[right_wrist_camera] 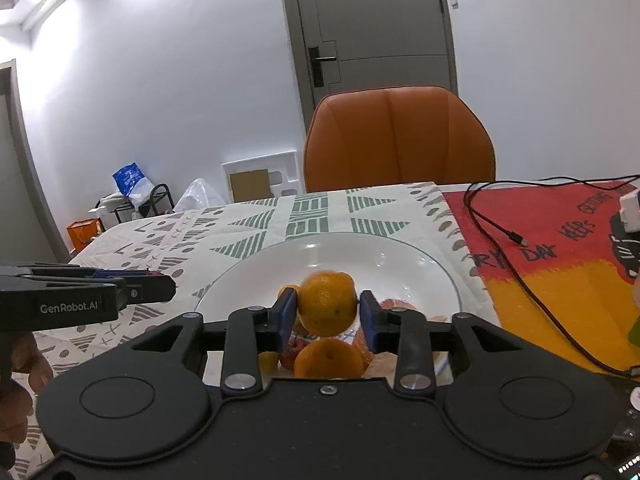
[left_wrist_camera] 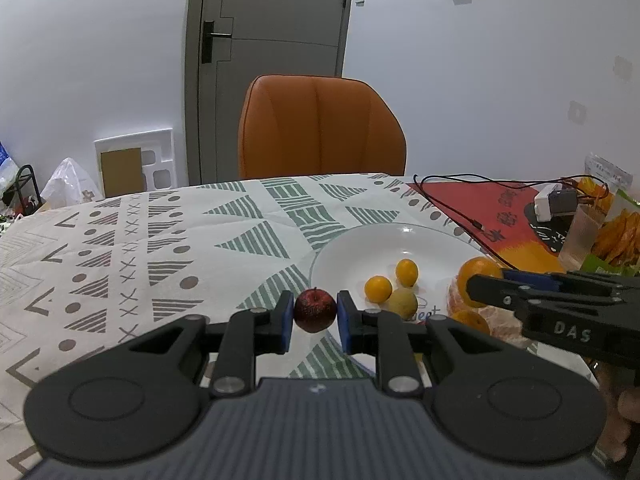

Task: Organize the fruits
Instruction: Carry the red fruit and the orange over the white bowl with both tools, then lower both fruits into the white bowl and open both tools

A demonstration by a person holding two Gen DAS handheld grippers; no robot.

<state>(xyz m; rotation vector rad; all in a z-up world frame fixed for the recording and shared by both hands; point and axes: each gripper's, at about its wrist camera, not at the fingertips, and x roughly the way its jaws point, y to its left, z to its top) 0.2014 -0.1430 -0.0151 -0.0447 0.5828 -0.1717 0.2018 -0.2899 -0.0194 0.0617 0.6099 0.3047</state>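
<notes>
From the left wrist view, our left gripper pinches a small red apple just above the near-left rim of the white plate, where two small yellow fruits and a pale pear already lie. From the right wrist view, our right gripper pinches an orange over the plate, above more oranges. We judge both fruits are mid-delivery; next we lower each into the bare far half, clear of the cable on the worktop.

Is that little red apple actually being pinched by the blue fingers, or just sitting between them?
Touching. In the left wrist view, both blue fingers press against the apple's sides, no gap visible.
</notes>
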